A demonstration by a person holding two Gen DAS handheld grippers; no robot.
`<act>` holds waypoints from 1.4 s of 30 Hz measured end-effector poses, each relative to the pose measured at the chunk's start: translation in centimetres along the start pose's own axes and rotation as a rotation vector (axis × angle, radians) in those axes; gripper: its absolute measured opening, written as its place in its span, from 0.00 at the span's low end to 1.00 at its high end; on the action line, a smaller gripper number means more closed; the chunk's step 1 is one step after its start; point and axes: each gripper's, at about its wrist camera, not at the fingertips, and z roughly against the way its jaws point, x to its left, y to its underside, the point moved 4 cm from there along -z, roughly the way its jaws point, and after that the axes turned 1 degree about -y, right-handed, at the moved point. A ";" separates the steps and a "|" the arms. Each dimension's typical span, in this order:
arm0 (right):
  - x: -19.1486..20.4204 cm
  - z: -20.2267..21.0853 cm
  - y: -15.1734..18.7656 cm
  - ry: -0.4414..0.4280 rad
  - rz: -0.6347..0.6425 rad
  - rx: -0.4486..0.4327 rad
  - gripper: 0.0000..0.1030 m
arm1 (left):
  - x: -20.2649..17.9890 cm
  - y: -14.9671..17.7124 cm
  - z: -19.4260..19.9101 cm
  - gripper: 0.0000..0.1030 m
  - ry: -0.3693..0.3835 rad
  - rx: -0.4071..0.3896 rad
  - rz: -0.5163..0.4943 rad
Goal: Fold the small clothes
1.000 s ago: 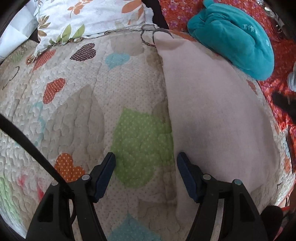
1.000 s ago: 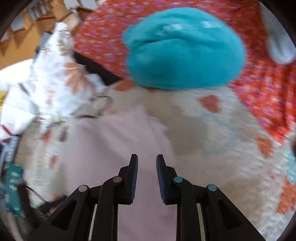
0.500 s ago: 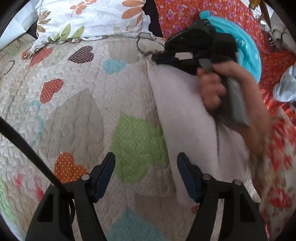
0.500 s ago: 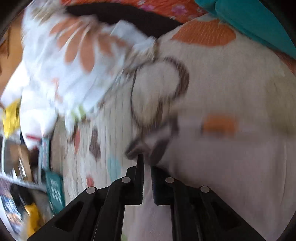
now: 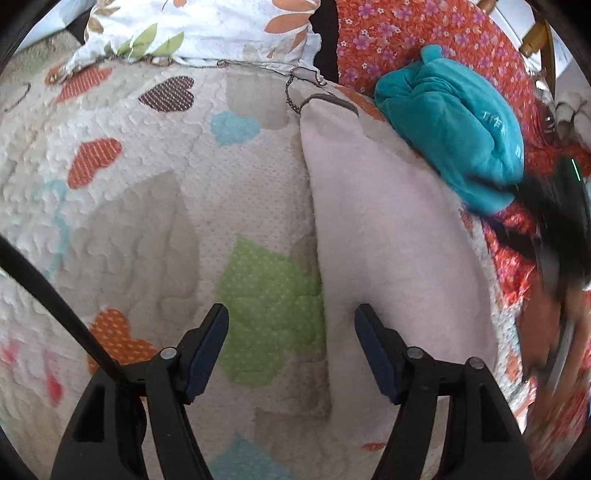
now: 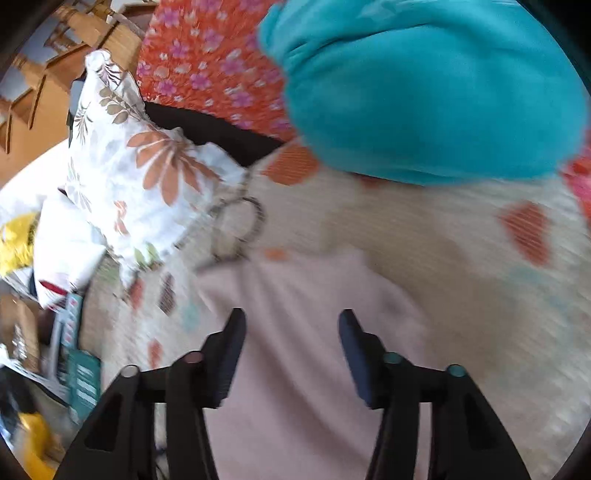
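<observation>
A pale pink cloth (image 5: 388, 229) lies flat on the heart-patterned quilt (image 5: 147, 221), running from near to far. My left gripper (image 5: 291, 325) hovers over the cloth's left edge near its close end. Its jaws are opening a little and the pads press on nothing. My right gripper (image 6: 291, 325) hangs above the same pink cloth (image 6: 314, 369), jaws opening, with nothing gripped between them. In the left wrist view the hand (image 5: 543, 325) carrying it is a blur at the right edge.
A bunched teal garment (image 5: 454, 136) (image 6: 424, 92) lies beyond the cloth on a red floral cover (image 5: 406, 37). A leaf-print pillow (image 5: 203, 26) (image 6: 147, 173) sits at the quilt's far edge. Boxes and clutter (image 6: 74, 350) stand off the bed's left side.
Half a second ago the right gripper was shut at the cloth's far corner. It has since pulled back to the right and its jaws have spread. The left gripper stayed put.
</observation>
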 end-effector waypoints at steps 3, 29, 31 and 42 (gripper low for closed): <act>-3.8 2.3 3.8 0.055 -0.020 -0.022 0.65 | -0.1 -0.1 -0.5 0.71 0.050 0.013 0.042; -6.6 -1.7 6.7 -0.219 -0.207 0.010 0.74 | -4.1 0.1 0.1 0.86 0.055 -0.123 0.012; -6.2 -1.8 6.9 -0.228 -0.187 0.016 0.74 | -5.2 0.3 -1.1 0.87 0.073 -0.094 -0.013; -0.3 0.0 7.6 -0.290 0.001 -0.006 0.30 | -6.9 0.0 2.4 0.28 0.037 -0.119 -0.066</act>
